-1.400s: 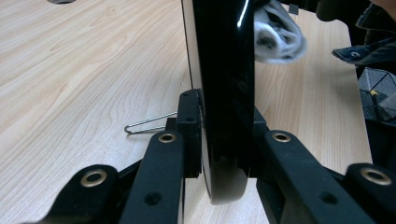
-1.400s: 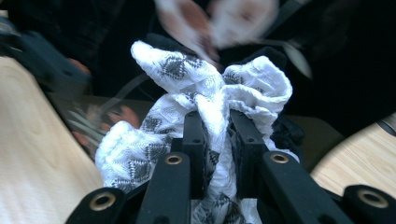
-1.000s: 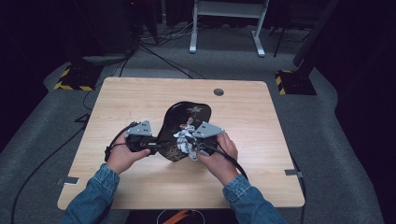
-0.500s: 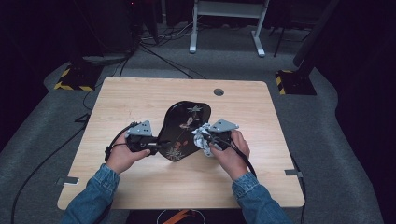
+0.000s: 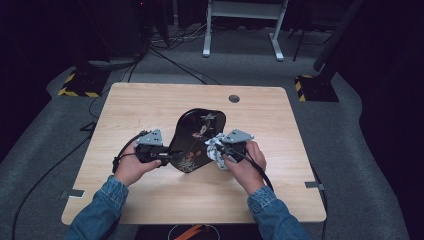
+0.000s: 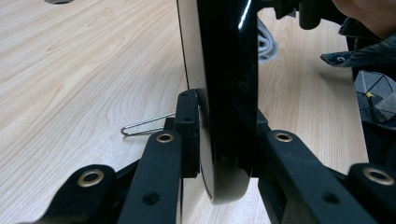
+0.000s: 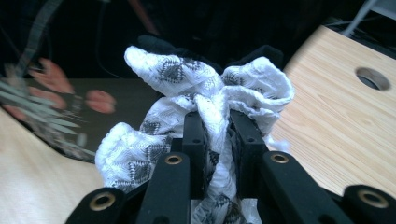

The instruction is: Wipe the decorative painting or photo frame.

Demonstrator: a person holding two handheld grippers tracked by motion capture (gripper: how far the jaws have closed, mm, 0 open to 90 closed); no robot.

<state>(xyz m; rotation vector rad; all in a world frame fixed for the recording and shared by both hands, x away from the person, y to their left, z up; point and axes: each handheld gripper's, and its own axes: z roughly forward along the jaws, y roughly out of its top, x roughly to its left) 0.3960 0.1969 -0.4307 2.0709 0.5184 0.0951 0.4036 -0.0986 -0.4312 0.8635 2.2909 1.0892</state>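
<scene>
Left claw (image 5: 167,156) is clamped on the near edge of the glossy black lacquered tray with floral artwork (image 5: 197,135), tilted up off the pale wooden table (image 5: 150,105). Right claw (image 5: 218,148) pinches a crumpled white patterned cloth (image 7: 205,105), just beside the tray's right edge.

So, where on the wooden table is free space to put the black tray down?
The far-left corner of the light wooden table is bare, and the near strip between the sleeves. The middle is crowded: black flower-painted tray, left gripper, right gripper with its white patterned cloth.
</scene>
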